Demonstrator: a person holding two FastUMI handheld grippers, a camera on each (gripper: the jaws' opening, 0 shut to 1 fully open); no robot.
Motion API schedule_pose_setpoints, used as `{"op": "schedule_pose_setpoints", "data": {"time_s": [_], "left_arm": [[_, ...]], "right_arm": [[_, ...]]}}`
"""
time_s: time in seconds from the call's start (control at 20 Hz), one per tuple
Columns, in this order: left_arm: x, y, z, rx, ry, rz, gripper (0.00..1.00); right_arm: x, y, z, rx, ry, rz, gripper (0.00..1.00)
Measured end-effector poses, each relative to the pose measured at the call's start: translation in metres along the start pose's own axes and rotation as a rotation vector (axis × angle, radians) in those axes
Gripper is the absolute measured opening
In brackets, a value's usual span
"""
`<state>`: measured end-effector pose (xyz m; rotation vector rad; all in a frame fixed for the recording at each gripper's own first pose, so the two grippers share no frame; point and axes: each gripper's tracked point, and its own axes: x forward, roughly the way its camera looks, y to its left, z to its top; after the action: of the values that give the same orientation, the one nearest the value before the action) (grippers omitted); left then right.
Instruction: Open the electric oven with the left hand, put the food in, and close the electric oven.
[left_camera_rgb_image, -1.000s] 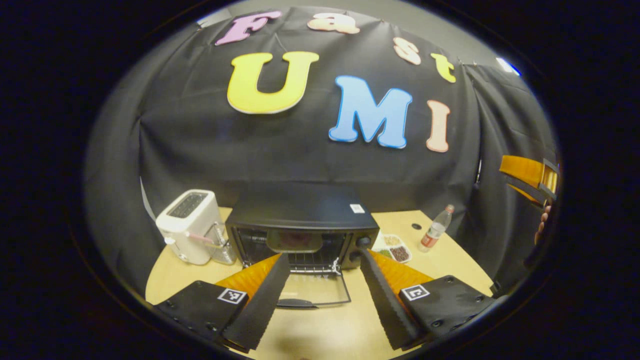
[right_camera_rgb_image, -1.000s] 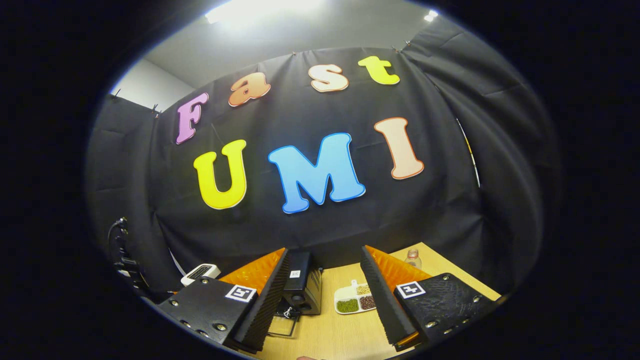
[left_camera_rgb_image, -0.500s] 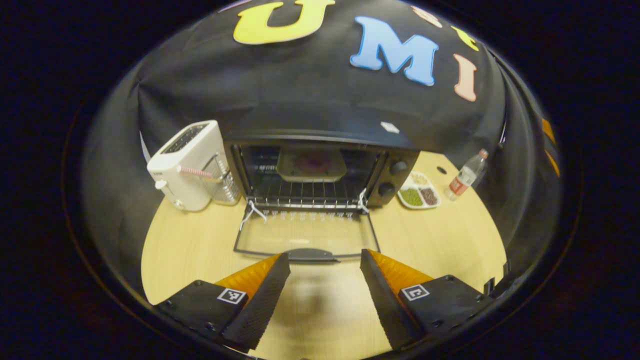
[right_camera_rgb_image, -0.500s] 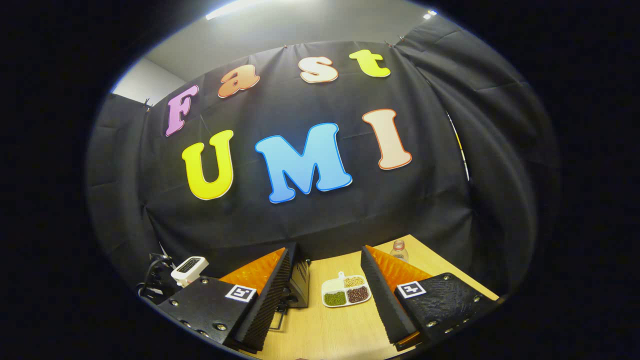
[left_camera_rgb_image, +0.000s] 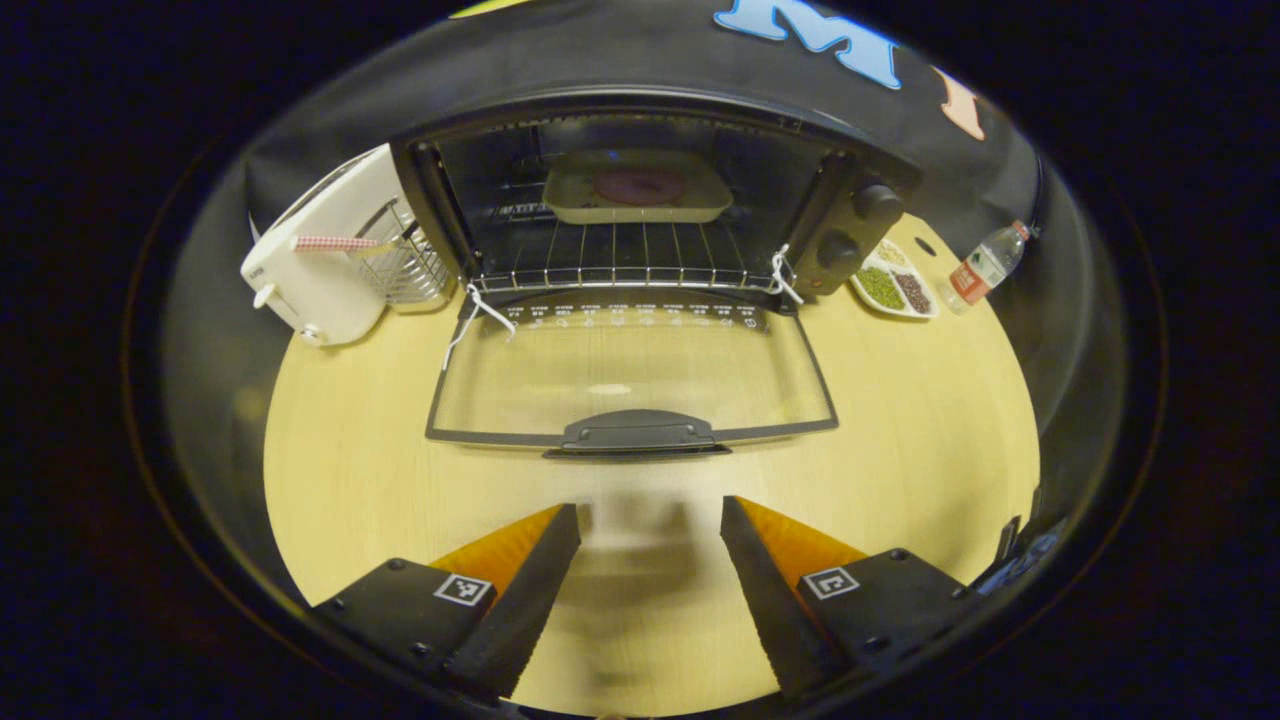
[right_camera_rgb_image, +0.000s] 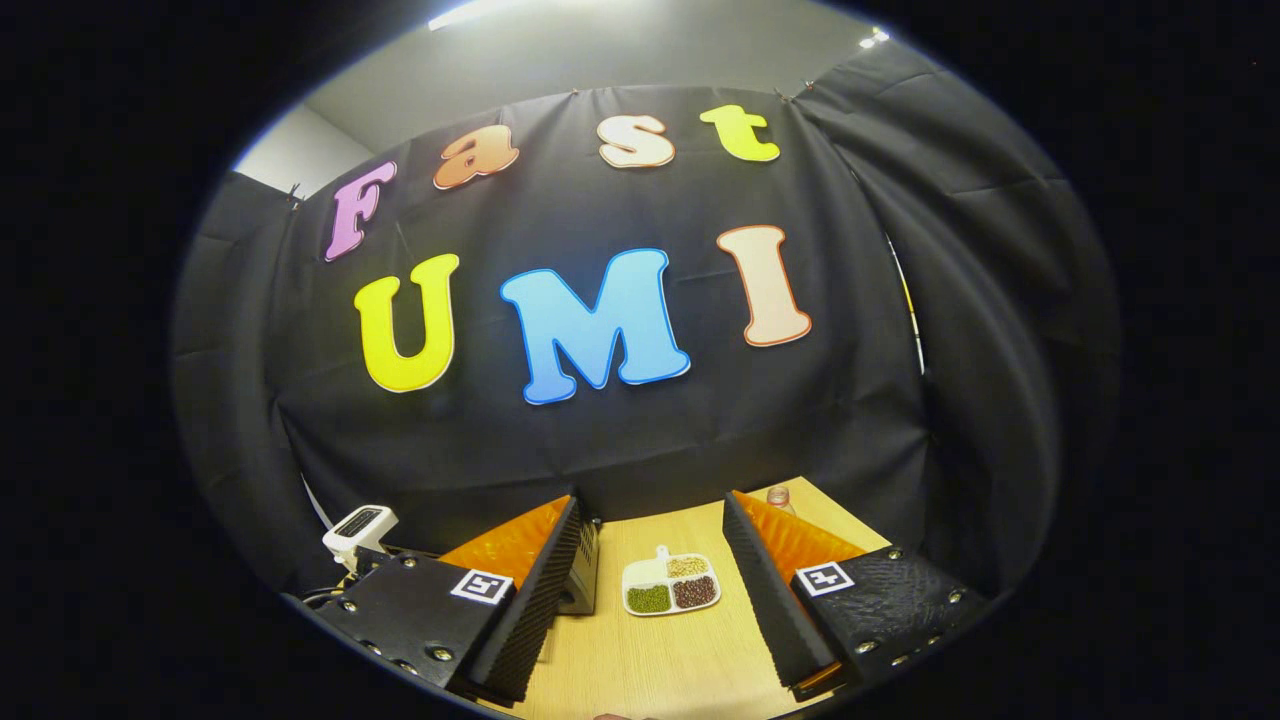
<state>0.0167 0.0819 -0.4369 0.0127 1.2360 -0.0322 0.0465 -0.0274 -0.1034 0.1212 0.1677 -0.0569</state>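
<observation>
The black electric oven (left_camera_rgb_image: 640, 190) stands open ahead of the left gripper (left_camera_rgb_image: 650, 590), its glass door (left_camera_rgb_image: 630, 375) lying flat on the pale wooden table (left_camera_rgb_image: 900, 440). The door's dark handle (left_camera_rgb_image: 638, 433) sits just beyond the fingertips, not touched. Deep on the wire rack (left_camera_rgb_image: 620, 265) rests a beige tray with a dark round piece of food (left_camera_rgb_image: 637, 187). The left gripper's jaws stand wide and hold nothing. The right gripper (right_camera_rgb_image: 650, 590), also spread wide and empty, hangs apart with a white divided dish of beans (right_camera_rgb_image: 670, 587) ahead between its fingers. Closing looks like the step in hand: the left gripper would need to get under the handle and swing the door up.
</observation>
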Motion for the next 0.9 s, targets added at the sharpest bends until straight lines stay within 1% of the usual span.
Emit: {"op": "schedule_pose_setpoints", "data": {"time_s": [0.05,0.1,0.2,0.25,0.3,0.35,0.4,0.5,0.7,0.8,0.9], "left_arm": [[0.005,0.001,0.0,0.0,0.008,0.002,0.97],[0.01,0.002,0.001,0.002,0.016,0.002,1.0],[0.018,0.004,0.0,0.007,0.039,0.005,1.0],[0.023,0.005,-0.001,0.006,0.049,0.005,0.97],[0.027,0.006,-0.001,0.005,0.059,0.004,0.97],[0.031,0.007,-0.001,0.003,0.066,0.005,1.0],[0.034,0.008,0.001,0.004,0.07,0.006,0.97],[0.039,0.008,0.003,0.008,0.073,0.003,0.97],[0.048,0.01,0.006,0.014,0.084,0.009,0.97],[0.052,0.011,0.005,0.035,0.088,0.019,0.97],[0.05,0.01,0.006,0.031,0.094,0.02,0.96]], "right_arm": [[-0.001,-0.003,-0.001,0.0,0.002,-0.01,0.88],[-0.001,-0.005,-0.001,0.0,0.004,-0.017,0.88],[-0.001,-0.008,-0.004,0.001,0.014,-0.029,0.88],[-0.002,-0.009,-0.005,0.0,0.016,-0.035,0.88],[-0.003,-0.01,-0.004,-0.001,0.015,-0.039,0.88],[-0.002,-0.01,-0.004,-0.005,0.012,-0.044,0.88],[-0.002,-0.011,-0.003,-0.01,0.012,-0.049,0.88],[-0.002,-0.01,-0.003,-0.019,0.012,-0.054,0.88],[0.002,-0.005,-0.004,-0.036,0.023,-0.051,0.88],[0.004,0.0,-0.004,-0.053,0.025,-0.043,0.88],[0.005,0.007,-0.003,-0.064,0.025,-0.031,0.88]]}}
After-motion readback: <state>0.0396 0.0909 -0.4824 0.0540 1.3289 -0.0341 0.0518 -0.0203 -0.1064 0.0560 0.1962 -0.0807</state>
